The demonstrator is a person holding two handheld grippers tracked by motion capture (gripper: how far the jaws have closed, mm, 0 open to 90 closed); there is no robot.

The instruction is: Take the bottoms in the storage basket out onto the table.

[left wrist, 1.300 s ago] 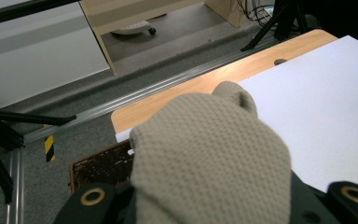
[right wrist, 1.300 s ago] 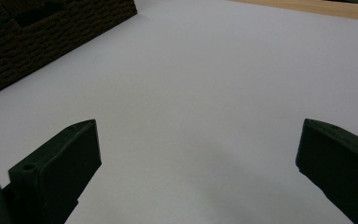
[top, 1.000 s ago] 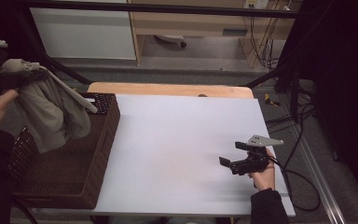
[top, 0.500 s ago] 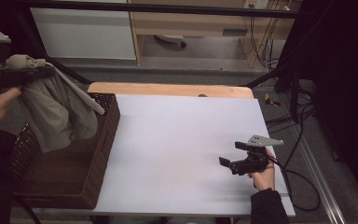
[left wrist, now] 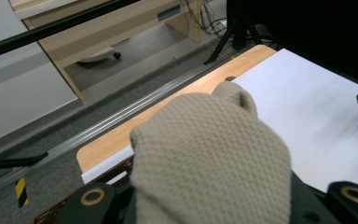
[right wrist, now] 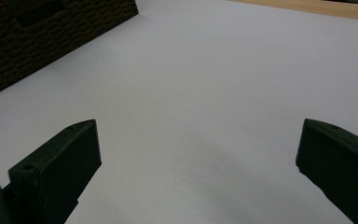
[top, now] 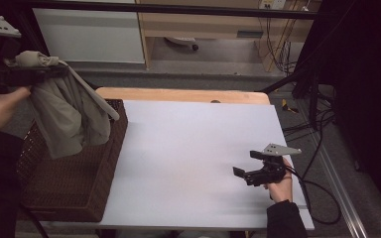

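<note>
Beige knit cloth hiding left gripper fingers clamping it above basket, right gripper fingers spread, empty

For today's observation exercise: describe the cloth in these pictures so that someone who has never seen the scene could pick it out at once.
Start at the white table and go to the dark woven basket at its left edge. Hanging above that basket, clamped in the left hand-held gripper, is the cloth. It is the only soft thing here: beige, knitted and drooping in folds, unlike the stiff brown basket below.
</note>
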